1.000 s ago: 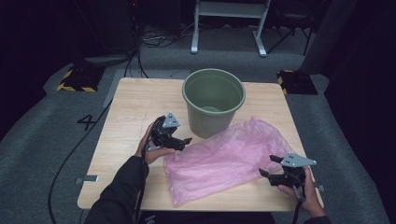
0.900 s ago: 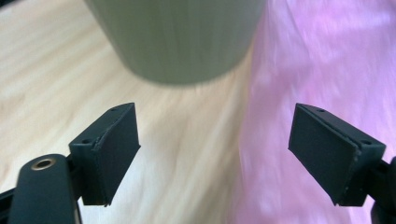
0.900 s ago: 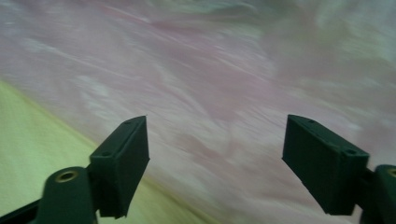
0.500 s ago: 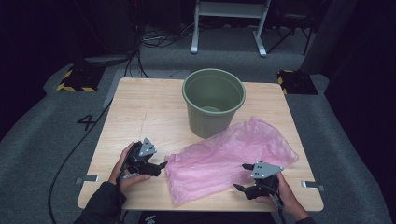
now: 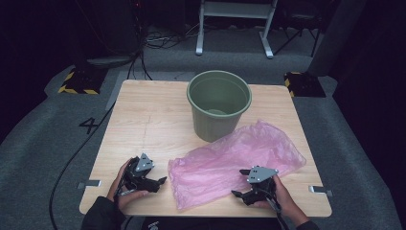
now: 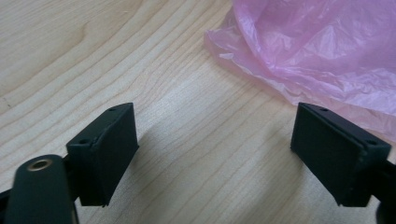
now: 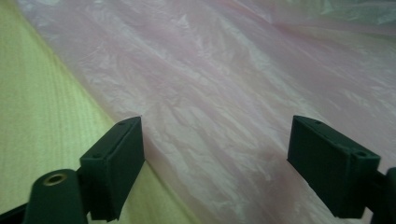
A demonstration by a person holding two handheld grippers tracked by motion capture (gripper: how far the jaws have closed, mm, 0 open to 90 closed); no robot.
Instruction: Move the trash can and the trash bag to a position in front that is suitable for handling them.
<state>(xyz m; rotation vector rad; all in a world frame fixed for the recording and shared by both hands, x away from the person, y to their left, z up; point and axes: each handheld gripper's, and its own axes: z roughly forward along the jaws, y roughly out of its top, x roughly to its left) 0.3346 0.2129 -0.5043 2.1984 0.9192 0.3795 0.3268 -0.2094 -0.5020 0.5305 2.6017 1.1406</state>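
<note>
Left gripper [image 5: 160, 181] wide open over bare table [image 5: 143, 120], bag [image 5: 230, 163] edge just beside it, right gripper [image 5: 238, 194] just opened wide, over bag, gripping nothing.

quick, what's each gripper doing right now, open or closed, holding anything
Left gripper: open, holding nothing, just short of the pink bag.
Right gripper: open, jaws just widened, over the bag's near edge, not gripping.
</note>
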